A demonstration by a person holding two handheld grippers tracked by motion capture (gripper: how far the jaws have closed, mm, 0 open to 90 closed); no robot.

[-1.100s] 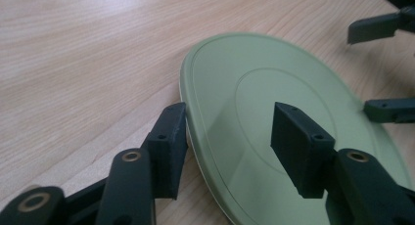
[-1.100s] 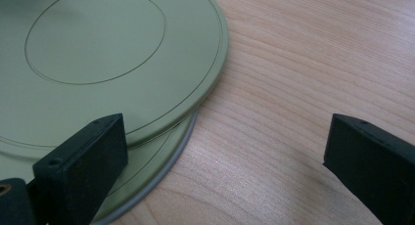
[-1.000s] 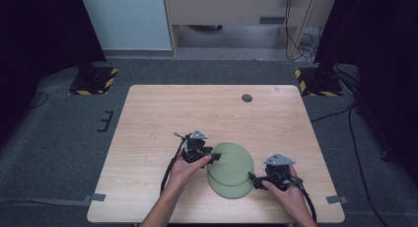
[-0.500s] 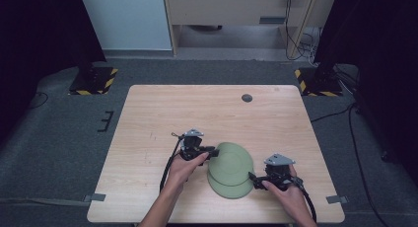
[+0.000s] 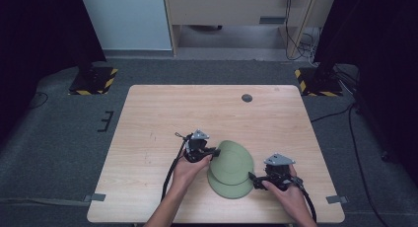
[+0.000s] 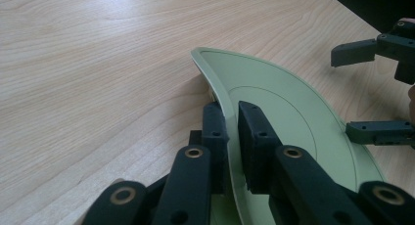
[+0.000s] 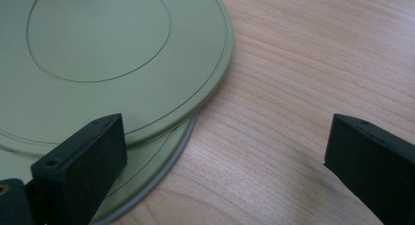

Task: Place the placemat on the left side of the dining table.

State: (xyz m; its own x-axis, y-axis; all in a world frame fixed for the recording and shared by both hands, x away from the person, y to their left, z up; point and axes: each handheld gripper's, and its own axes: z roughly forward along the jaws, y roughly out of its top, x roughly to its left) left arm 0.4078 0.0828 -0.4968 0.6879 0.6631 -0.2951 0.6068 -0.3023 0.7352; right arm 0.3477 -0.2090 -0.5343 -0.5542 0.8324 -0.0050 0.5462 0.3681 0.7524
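Two round, flat green plates (image 5: 231, 163), upper overlapping lower plate (image 5: 229, 187), near table (image 5: 162, 118) front. Left gripper (image 5: 213, 152) pinching upper rim; right gripper (image 5: 252, 177) jaws spread beside them.

Two green plates (image 5: 231, 164) lie overlapping on one wooden table (image 5: 162, 113), with two handheld grippers, the left gripper (image 5: 213, 152) and the right gripper (image 5: 253, 177), at their edges. One dark round disc (image 5: 247, 97) sits near the table's far edge.

Wooden table (image 5: 162, 113), dark round spot (image 5: 247, 97) near its far edge
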